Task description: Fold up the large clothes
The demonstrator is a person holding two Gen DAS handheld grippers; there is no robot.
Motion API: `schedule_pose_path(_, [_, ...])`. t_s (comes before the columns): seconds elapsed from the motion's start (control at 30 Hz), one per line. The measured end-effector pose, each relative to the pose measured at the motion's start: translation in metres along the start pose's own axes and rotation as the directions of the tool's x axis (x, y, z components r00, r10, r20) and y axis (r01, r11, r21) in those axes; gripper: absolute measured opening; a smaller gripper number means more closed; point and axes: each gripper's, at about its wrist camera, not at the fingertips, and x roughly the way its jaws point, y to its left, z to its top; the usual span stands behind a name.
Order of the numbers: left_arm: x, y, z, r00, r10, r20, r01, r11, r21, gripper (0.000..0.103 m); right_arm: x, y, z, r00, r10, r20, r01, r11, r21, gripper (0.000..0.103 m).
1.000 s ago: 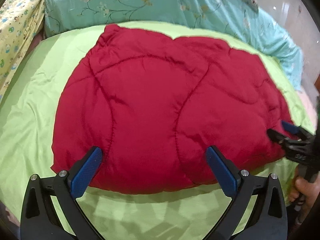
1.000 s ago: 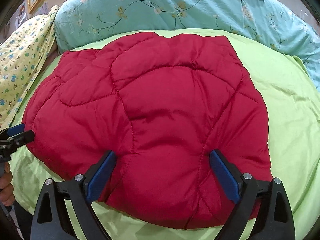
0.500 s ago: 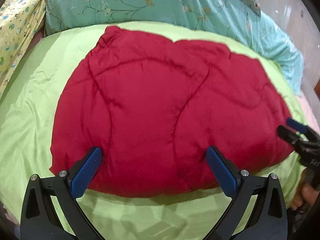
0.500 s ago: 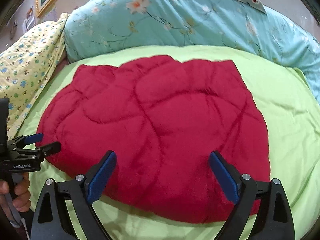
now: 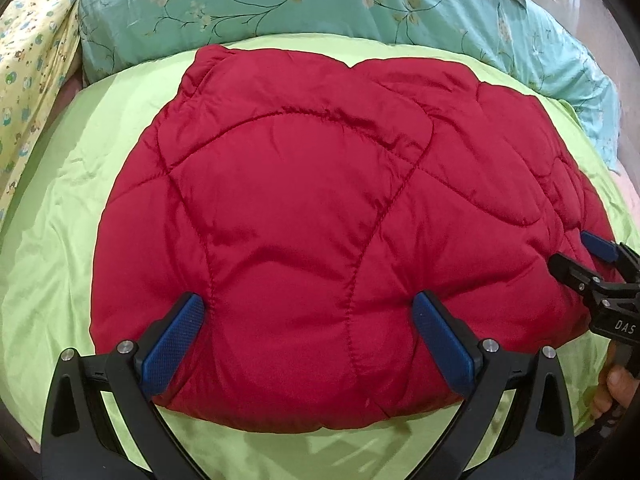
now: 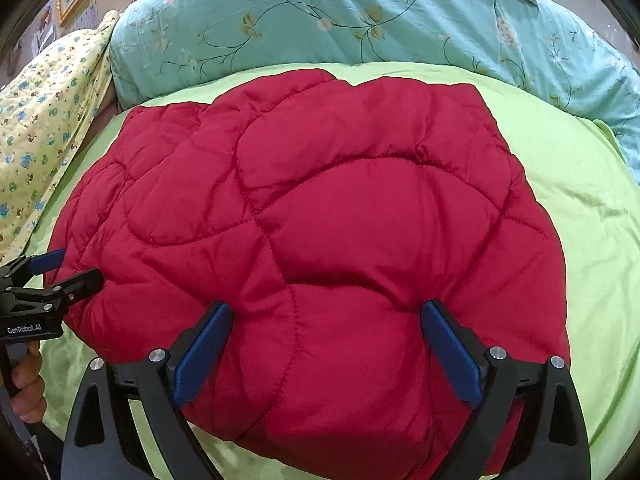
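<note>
A red quilted padded garment [image 5: 312, 208] lies folded in a rounded bundle on the lime green bedsheet [image 5: 56, 240]. My left gripper [image 5: 306, 308] is open, its blue pads [image 5: 176, 340] straddling the near left part of the bundle and resting against the fabric. The right gripper [image 6: 326, 312] is open too, with its fingers over the near right part of the same garment [image 6: 320, 208]. Each one shows in the other's view: the right gripper [image 5: 576, 254] at the bundle's right edge, the left gripper [image 6: 76, 268] at its left edge. Neither pinches any cloth.
A teal floral duvet [image 5: 320, 0] is heaped along the far side of the bed. A yellow patterned blanket [image 6: 36, 140] lies at the far left. A hand [image 6: 24, 384] holds the left gripper's handle. Bare green sheet [image 6: 600, 240] borders the garment on the right.
Both grippers have come forward and lower, so their fingers now reach further over the garment's near edge. Both stayed open. The garment has not shifted.
</note>
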Motion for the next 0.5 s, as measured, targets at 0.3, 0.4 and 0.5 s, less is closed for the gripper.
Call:
schedule_pose_path(0.3, [0.001,0.001,-0.001,1.000,0.004,0.004,-0.004,1.000,0.016,0.103,-0.009,-0.001,0.001,1.000,-0.011,0.017,0.011,1.000,0.003,0.095])
schedule_pose_path(0.4, [0.000,0.002,-0.001,1.000,0.001,0.004,-0.002,1.000,0.017,0.103,-0.013,-0.008,0.000,1.000,-0.015,0.023,0.014,1.000,0.019,0.094])
schedule_pose_path(0.5, [0.000,0.000,0.000,1.000,0.007,0.007,-0.007,1.000,0.021,0.103,-0.004,-0.016,-0.003,1.000,0.002,0.012,-0.002,0.999,0.037,0.095])
